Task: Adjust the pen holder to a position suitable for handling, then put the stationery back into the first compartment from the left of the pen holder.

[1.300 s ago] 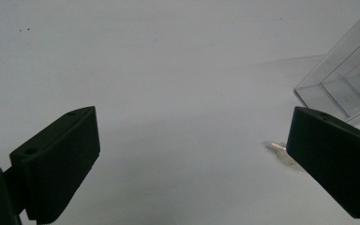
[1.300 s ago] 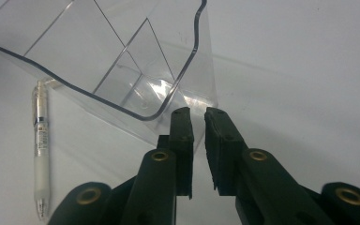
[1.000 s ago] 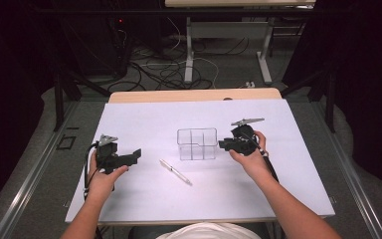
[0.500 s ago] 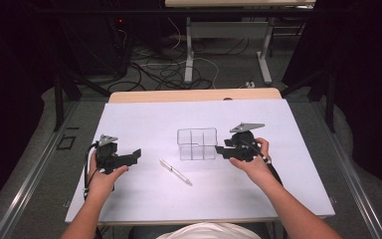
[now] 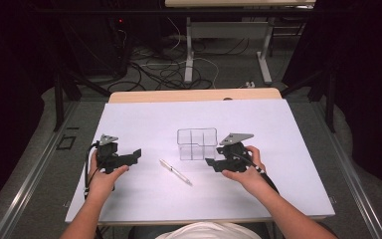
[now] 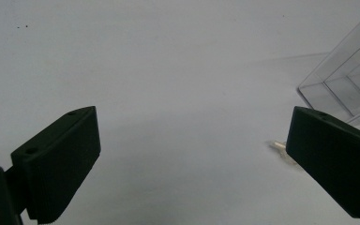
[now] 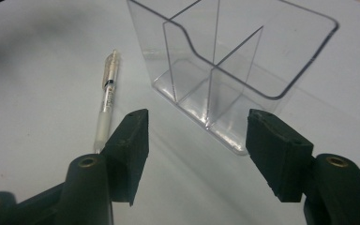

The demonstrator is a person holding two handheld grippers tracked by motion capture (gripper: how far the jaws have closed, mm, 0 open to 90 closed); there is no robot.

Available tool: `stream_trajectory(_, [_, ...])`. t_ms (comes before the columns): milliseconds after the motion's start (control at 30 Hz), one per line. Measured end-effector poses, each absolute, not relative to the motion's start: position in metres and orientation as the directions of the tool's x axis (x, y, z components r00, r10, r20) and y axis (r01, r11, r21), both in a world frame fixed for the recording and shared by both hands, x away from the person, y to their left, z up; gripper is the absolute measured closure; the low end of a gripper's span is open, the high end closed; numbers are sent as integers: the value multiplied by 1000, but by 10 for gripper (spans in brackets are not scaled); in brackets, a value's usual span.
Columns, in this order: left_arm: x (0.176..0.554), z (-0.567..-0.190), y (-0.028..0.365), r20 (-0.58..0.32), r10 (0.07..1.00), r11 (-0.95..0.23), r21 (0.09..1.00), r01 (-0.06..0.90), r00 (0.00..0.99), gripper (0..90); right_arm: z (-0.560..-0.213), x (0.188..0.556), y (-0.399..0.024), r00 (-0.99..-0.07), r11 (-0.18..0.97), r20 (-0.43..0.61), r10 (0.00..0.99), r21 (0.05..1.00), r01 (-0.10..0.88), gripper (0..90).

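Note:
A clear plastic organizer box [image 5: 197, 143] with inner dividers stands mid-table. A white pen [image 5: 175, 172] lies in front of it, slanted. My right gripper [image 5: 210, 162] sits just right of the pen, near the box's front right corner, jaws open and just opening further, nothing between them. In the right gripper view the box [image 7: 234, 61] is ahead and the pen [image 7: 107, 98] lies to the left of the gripper [image 7: 194, 140]. My left gripper [image 5: 138, 154] rests at the left, open and empty; in its view [image 6: 192, 154] the pen's tip [image 6: 277, 145] and the box's corner [image 6: 347, 84] show at right.
The white table surface [image 5: 129, 124] spreads around everything. A wooden edge [image 5: 194, 94] runs along the far side. Beyond it are cables and desk legs [image 5: 189, 55] on the floor.
My right gripper has moved left and toward the table's front, from beside the box to a spot near the pen, and its jaws have widened. The left hand stayed still.

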State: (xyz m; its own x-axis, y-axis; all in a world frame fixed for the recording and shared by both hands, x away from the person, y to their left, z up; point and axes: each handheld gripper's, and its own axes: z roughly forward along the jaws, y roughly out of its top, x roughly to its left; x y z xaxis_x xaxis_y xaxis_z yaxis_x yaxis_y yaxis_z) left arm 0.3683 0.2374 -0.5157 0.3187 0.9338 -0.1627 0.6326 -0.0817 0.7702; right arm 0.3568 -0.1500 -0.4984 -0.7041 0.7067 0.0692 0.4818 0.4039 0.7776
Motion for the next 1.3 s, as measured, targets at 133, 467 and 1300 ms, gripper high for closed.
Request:
stream_trajectory(133, [368,-516,237,-164,932,-82,772,631,322,35,-510,357,-142,-731,417,67,679,785,459,351])
stream_trajectory(467, [367,-515,239,-165,931,-84,772,630,325,35,-524,357,-118,-773,476,29,633,774,419,341])
stream_trajectory(1300, [365,-514,238,-150,933,-99,769,632,328,36,-539,351,-78,-767,445,89,636,769,458,574])
